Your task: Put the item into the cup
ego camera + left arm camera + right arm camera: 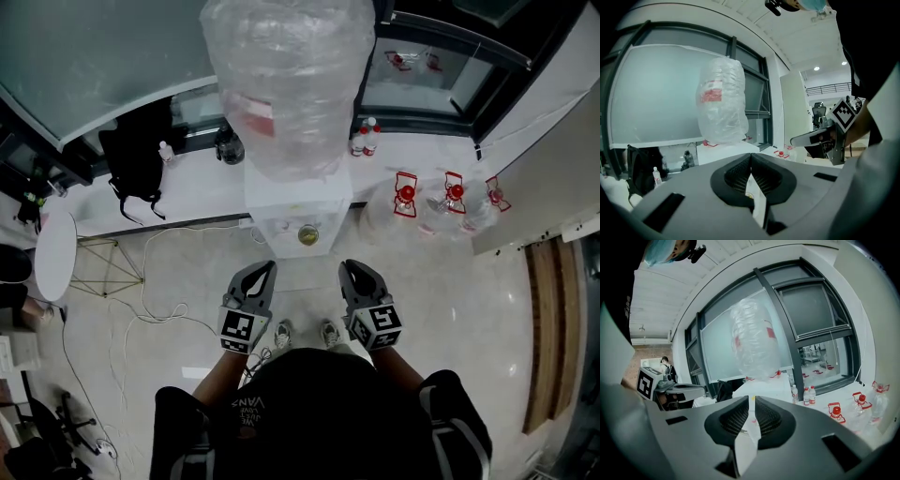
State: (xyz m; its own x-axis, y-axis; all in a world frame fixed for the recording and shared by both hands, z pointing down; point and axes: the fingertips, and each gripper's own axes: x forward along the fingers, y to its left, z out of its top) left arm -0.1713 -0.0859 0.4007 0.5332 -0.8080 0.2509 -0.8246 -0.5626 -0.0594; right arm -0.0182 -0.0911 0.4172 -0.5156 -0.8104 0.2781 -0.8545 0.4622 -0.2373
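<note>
Head view: I held the left gripper (268, 268) and right gripper (346, 267) side by side above the floor (450, 309), both pointing at a dispenser (298, 202) under a wrapped bottle (286, 84). A round yellowish thing (307, 234) sat at the dispenser's front; I could not tell whether it was the cup.

Left gripper view: the fingers (736, 176) met at their tips, holding nothing.

Right gripper view: the fingers (769, 418) stood almost together, 1 thin slit between them, empty.

Office: water dispenser (298, 208), spare jugs (405, 202), office chair (819, 114).
</note>
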